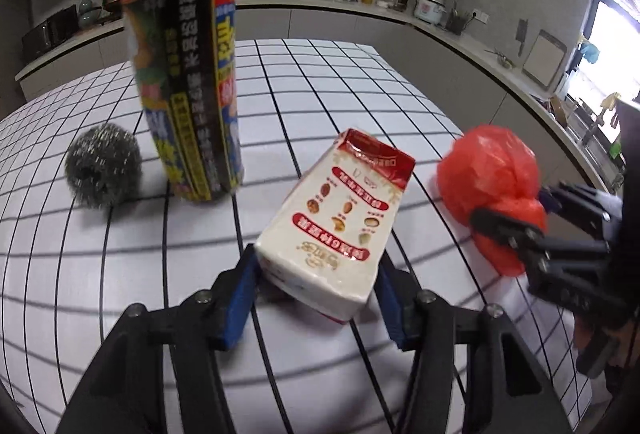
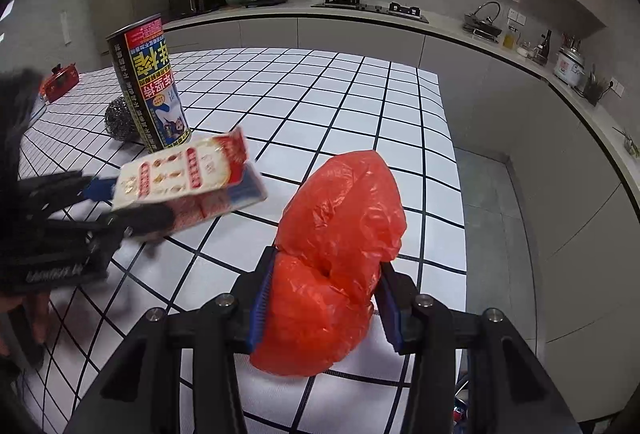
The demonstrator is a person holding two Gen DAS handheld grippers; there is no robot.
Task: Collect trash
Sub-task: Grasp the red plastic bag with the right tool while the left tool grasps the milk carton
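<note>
My left gripper (image 1: 316, 298) is shut on a white and red drink carton (image 1: 340, 218) and holds it tilted above the checked table; the carton also shows in the right wrist view (image 2: 188, 182). My right gripper (image 2: 326, 298) is shut on a crumpled red plastic bag (image 2: 340, 254), held above the table's near right part. In the left wrist view the bag (image 1: 492, 182) and the right gripper (image 1: 516, 226) are at the right. The left gripper (image 2: 104, 202) shows at the left of the right wrist view.
A tall printed can (image 1: 188, 86) stands upright on the white checked table (image 1: 360, 94), with a steel wool scrubber (image 1: 102, 172) beside it. A small red object (image 2: 60, 82) lies at the table's far left. Kitchen counters (image 2: 400, 18) run behind and to the right.
</note>
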